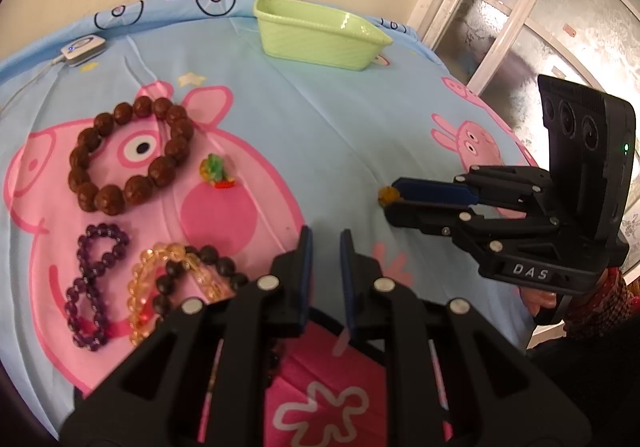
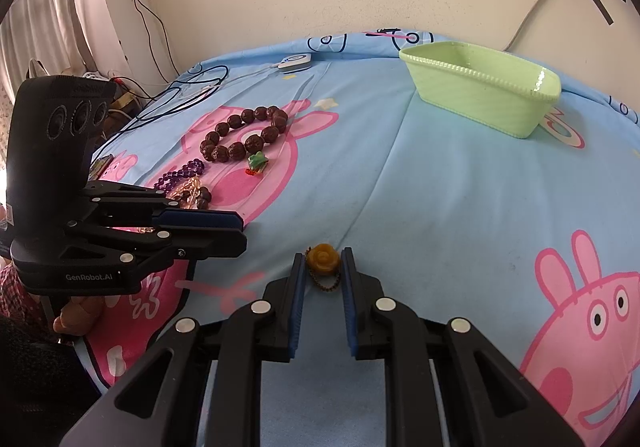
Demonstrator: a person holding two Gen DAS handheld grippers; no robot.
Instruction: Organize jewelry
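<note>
1. Your right gripper (image 2: 323, 261) is low over the bedsheet (image 2: 440, 187) with its jaws narrowly parted. The amber rose pendant (image 2: 322, 257) sits between the fingertips, and its short chain (image 2: 326, 283) trails back into the gap. The fingers look just beside the pendant, not clamped on it, so count it as framed but not yet gripped.

2. Your left gripper (image 1: 325, 237) hovers above the sheet with a narrow gap and nothing between the fingers. It is just beside the tangle of bracelets.

3. Progress, as I judge it: hardly begun. The green basket (image 2: 480, 103) at the far edge of the bed shows nothing inside, as far as its visible interior tells. Every piece lies on the sheet, well apart from it.

4. Count of pieces left to move:
   - one large brown bead bracelet (image 1: 130, 155)
   - one purple bead bracelet (image 1: 94, 287), twisted into a figure eight
   - one pale amber bead bracelet (image 1: 148, 287)
   - one dark bead bracelet (image 1: 200, 267), overlapping the amber one
   - one small green and red charm (image 1: 216, 171)
   - the rose pendant

5. That makes six pieces, one basket and two grippers.
</note>
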